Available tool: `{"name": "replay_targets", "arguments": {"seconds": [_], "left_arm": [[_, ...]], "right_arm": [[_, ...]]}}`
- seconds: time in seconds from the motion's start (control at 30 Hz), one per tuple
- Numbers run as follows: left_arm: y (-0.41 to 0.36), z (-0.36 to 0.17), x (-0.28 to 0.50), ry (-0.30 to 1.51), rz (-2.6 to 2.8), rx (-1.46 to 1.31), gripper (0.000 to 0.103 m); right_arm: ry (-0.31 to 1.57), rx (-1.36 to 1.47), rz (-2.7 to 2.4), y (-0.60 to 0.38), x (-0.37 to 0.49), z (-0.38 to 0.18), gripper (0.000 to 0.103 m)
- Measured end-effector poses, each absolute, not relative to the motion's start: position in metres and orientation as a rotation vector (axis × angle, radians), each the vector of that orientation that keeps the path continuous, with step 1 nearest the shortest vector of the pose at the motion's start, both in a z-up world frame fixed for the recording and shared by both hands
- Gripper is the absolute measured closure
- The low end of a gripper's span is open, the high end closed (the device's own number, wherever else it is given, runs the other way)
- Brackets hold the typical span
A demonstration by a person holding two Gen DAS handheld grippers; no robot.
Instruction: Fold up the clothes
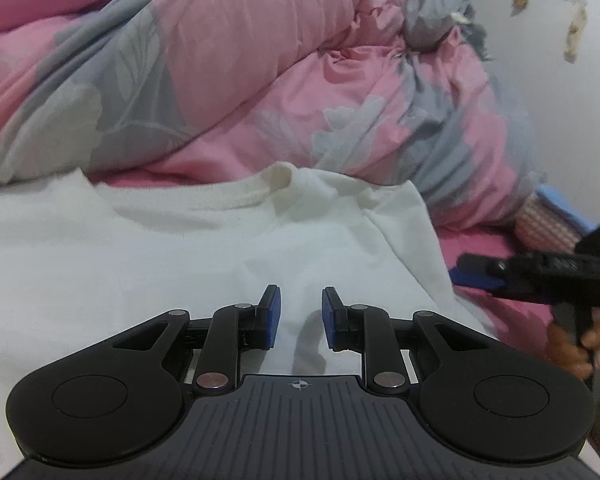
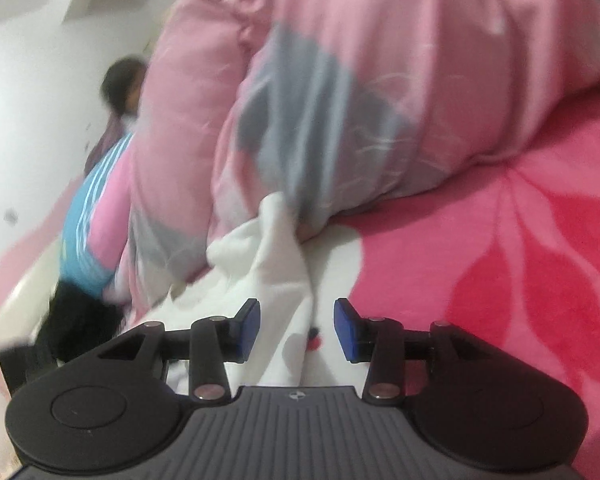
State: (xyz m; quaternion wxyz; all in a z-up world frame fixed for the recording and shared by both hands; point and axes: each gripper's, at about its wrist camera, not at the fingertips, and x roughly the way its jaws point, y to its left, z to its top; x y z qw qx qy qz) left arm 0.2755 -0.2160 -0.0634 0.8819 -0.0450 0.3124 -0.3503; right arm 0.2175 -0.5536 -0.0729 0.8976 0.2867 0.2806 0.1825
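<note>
1. The white garment [image 1: 204, 248] lies spread on the bed, neckline [image 1: 278, 178] toward the heaped quilt [image 1: 228, 80]; from the right wrist view one part is bunched into a ridge [image 2: 276, 248] against that quilt.
2. The left gripper [image 1: 300, 316] hovers over the cloth, jaws apart and holding nothing.
3. The right gripper [image 2: 296, 330] is likewise parted and empty, straddling the ridge.
4. Whether a fold is under way or done cannot be told. Any fold would go best with a pinch at an edge or corner, lifted evenly and laid flat.
5. The quilt crowds the far edge and may trap cloth. The pink sheet [image 2: 500, 264] beside it is free.
6. A person [image 2: 100, 200] sits beyond.
</note>
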Motion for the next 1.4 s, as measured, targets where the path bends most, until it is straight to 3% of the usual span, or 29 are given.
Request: {"name": "replay_targets", "arguments": {"seconds": [0.1,0.17,0.57,0.8,0.9,0.97,1.0,1.17,1.4], "left_arm": [[-0.237,-0.053,0.285,0.657,-0.722,-0.041,0.079],[-0.256,-0.05,0.291,0.649,-0.749,0.034,0.07],[-0.315,-0.064,0.332,0.654,-0.886,0.243,0.057],[-0.311,-0.076,0.33,0.614,-0.926,0.238,0.058],[-0.312,-0.073,0.326,0.59,-0.937,0.256,0.074],[-0.315,-0.072,0.318,0.555,-0.929,0.293,0.096],[-0.315,-0.071,0.314,0.537,-0.917,0.313,0.1],[-0.303,-0.061,0.307,0.502,-0.85,0.288,0.103],[-0.282,-0.055,0.306,0.559,-0.772,0.253,0.103]], "right_arm": [[0.582,0.523,0.414,-0.542,0.221,-0.068,0.062],[0.6,0.497,0.412,-0.539,0.218,-0.067,0.064],[0.645,0.561,0.388,-0.553,0.217,-0.079,0.066],[0.638,0.673,0.402,-0.571,0.217,-0.083,0.068],[0.654,0.604,0.407,-0.561,0.218,-0.08,0.069],[0.656,0.579,0.409,-0.557,0.218,-0.079,0.069],[0.656,0.576,0.409,-0.556,0.218,-0.079,0.072],[0.658,0.587,0.398,-0.558,0.218,-0.081,0.08],[0.634,0.566,0.383,-0.557,0.216,-0.077,0.081]]}}
